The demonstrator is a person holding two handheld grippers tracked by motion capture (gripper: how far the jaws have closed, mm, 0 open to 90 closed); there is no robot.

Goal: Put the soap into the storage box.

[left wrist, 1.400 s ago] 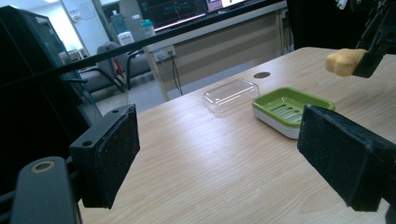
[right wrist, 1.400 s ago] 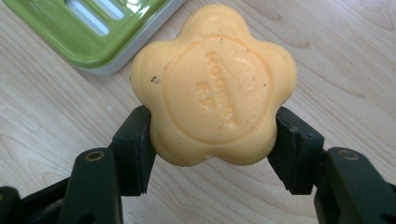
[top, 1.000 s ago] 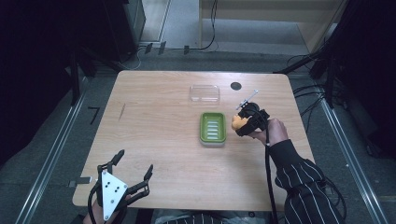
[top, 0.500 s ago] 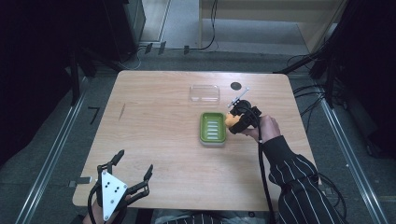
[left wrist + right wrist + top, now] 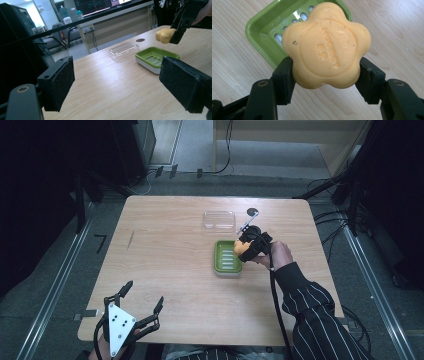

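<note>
A flower-shaped orange soap (image 5: 325,46) is clamped between the jaws of my right gripper (image 5: 245,247), which is shut on it. The soap (image 5: 240,247) hangs just above the right edge of a green soap dish (image 5: 226,258) in the middle of the table. In the left gripper view the soap (image 5: 164,35) floats over the green dish (image 5: 157,57). My left gripper (image 5: 134,310) stands open at the table's near left edge, nothing between its pads (image 5: 59,82).
A clear plastic lid (image 5: 219,219) lies upside down behind the dish, and a dark round hole (image 5: 253,212) sits in the wooden table (image 5: 165,255) to its right. A cable trails from the right gripper along the striped sleeve (image 5: 310,310).
The right gripper has carried the soap leftward, from beside the green dish to over its right edge. The left gripper has stayed put.
</note>
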